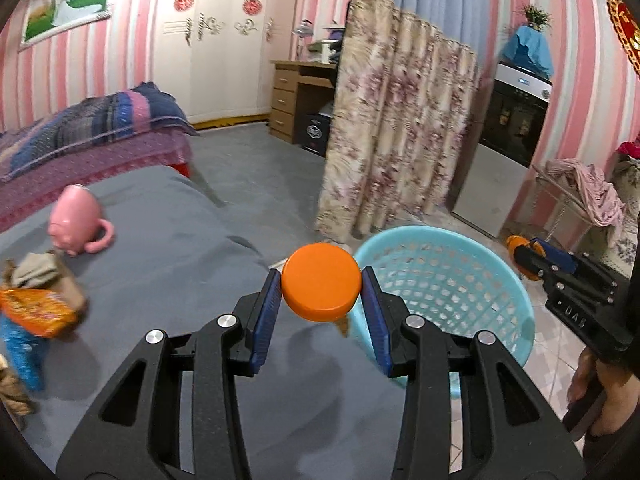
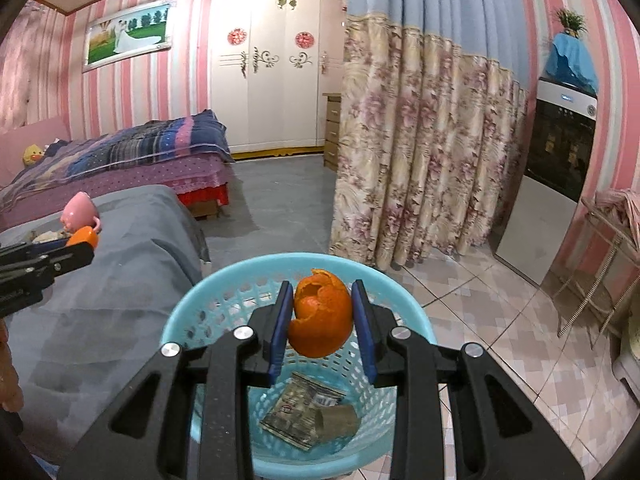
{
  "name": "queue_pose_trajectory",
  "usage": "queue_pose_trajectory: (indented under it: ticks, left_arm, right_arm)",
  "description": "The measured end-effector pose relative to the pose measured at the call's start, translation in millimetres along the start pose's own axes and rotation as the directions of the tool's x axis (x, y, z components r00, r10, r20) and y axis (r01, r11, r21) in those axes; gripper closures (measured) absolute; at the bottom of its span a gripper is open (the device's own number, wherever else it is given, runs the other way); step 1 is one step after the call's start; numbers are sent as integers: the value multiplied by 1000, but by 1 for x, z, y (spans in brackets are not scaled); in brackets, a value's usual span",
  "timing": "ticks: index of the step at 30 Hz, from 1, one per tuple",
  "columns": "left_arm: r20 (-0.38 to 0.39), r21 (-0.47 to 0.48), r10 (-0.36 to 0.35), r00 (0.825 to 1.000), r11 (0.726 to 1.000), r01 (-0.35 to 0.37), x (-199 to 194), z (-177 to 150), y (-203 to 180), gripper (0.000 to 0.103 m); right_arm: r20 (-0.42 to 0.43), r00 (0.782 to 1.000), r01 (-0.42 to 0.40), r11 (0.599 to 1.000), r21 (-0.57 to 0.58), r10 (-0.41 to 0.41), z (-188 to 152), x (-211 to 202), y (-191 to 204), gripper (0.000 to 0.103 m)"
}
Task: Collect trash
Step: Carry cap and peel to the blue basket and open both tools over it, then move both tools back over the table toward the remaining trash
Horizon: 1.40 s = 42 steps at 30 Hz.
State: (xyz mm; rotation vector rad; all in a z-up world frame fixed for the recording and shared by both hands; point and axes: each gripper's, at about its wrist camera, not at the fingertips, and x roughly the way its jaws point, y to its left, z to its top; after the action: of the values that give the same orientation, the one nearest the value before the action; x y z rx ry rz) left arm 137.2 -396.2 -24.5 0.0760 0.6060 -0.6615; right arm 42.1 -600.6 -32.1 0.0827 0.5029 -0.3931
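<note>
My left gripper (image 1: 321,285) is shut on a flat orange cap (image 1: 321,282), held above the grey-covered surface (image 1: 168,264) just left of the light blue plastic basket (image 1: 452,276). My right gripper (image 2: 322,314) is shut on a curled orange peel (image 2: 322,314), directly over the open basket (image 2: 192,320). A crumpled wrapper (image 2: 300,410) and a cardboard tube (image 2: 336,422) lie on the basket's bottom. The left gripper (image 2: 86,240) with the cap shows at the left edge of the right wrist view. The right gripper (image 1: 520,250) appears at the right edge of the left wrist view.
A pink pig-shaped mug (image 1: 76,222) and a pile of wrappers and scraps (image 1: 36,304) lie on the grey surface. A floral curtain (image 1: 396,120) hangs behind the basket. A bed (image 2: 132,156), a desk (image 1: 300,100), a fridge (image 2: 556,184) and a wire rack (image 2: 600,272) stand around the tiled floor.
</note>
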Motion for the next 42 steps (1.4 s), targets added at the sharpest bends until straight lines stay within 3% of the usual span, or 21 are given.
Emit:
queue_pose_trajectory:
  ticks: [10,17,19,21,26,38,40,42]
  left_arm:
    - [-53,82,-67,996,994,71,53,-4,-53,63]
    - [-78,142,-64,995,987,75,82,4,-71,63]
    - [-74,152,-48,996,987,59,85,9,-70,53]
    - [-67,145,-36,997,988,45,85,14,-66,34]
    - [-35,117,-6,999,993,10,76,24,-48,16]
    - [-15,53,37,999,998,-36,44,16,-8,9]
    - [-8,53,43,999,998,-43,39,15,-4,9]
    - [-1,57,55,998,997,-55,34,14,-1,8]
  right_arm:
    - [-29,998,52,997,65,-51,-16,15,-35,73]
    - [-39,997,64,994,84,-61,-22,23,-44,73]
    - [-36,998,63,994,90,-60,-21,24,-44,73]
    - [-31,998,60,994,91,-57,-20,25,-43,73]
    - [-32,998,53,995,79,-50,-20,30,-36,73]
    - [-36,999,24,998,62,-22,-14,51,-13,72]
    - [-44,999,33,998,59,-31,-12,55,-11,61]
    - [-43,999,28,997,66,-25,-9,56,-10,24]
